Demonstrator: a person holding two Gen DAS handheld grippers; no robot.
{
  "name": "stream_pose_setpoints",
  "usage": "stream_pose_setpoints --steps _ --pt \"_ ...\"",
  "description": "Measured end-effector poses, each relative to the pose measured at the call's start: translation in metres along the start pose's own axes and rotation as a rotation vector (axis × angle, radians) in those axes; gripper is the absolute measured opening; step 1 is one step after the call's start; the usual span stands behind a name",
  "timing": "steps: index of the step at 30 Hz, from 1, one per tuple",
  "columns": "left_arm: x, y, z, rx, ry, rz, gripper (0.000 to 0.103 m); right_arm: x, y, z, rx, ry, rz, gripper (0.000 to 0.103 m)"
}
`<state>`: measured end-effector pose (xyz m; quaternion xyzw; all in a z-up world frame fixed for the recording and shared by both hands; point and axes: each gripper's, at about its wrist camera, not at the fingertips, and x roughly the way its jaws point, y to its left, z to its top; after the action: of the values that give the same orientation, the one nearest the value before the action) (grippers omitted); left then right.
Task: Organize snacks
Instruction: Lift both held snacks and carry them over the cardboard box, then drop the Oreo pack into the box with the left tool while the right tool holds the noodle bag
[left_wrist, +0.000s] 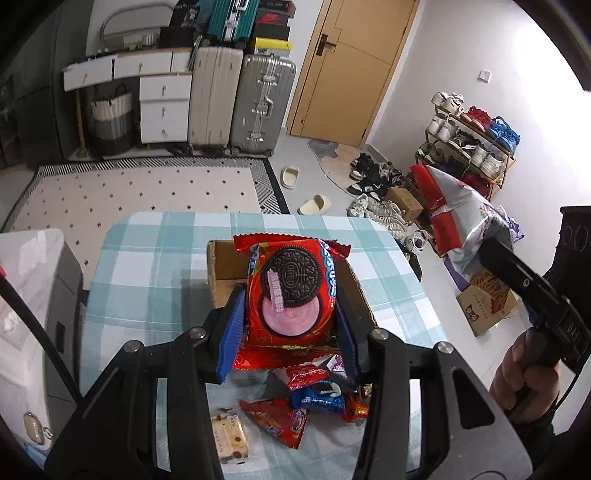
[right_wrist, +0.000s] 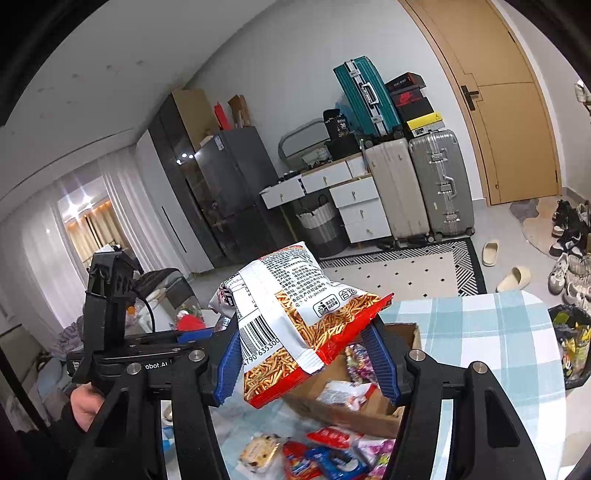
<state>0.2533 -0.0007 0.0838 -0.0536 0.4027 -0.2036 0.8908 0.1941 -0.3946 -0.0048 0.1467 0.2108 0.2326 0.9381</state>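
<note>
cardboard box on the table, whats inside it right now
In the right wrist view the cardboard box holds a few small wrapped snacks. The noodle snack bag in the right claw covers its near-left part, so anything there is hidden.

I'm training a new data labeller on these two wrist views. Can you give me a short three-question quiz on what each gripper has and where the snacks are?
1. True or false: the left gripper is shut on a red Oreo packet.
2. What does the right gripper hold? A) a blue Oreo packet B) a bag of stick snacks C) nothing
3. Fill in: the open container on the checked tablecloth is a ____ box.

Key: 1 true; 2 B; 3 cardboard.
</note>
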Motion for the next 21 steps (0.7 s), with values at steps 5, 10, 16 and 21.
stream_pose_setpoints --steps 5,10,16,21 --pt "0.04 0.01 0.007 -0.012 0.03 0.001 0.042 0.028 -0.015 -0.002 0.007 0.039 -0.006 0.061" --pt "0.073 0.016 0.002 0.001 0.063 0.007 0.042 0.049 -0.03 -0.007 0.02 0.065 -0.016 0.061" --pt "0.108 0.018 -0.006 0.025 0.099 0.001 0.042 0.077 -0.048 -0.016 0.04 0.114 -0.035 0.061" --pt "0.141 0.025 -0.007 0.017 0.132 -0.014 0.042 0.097 -0.06 -0.026 0.044 0.155 -0.053 0.061"
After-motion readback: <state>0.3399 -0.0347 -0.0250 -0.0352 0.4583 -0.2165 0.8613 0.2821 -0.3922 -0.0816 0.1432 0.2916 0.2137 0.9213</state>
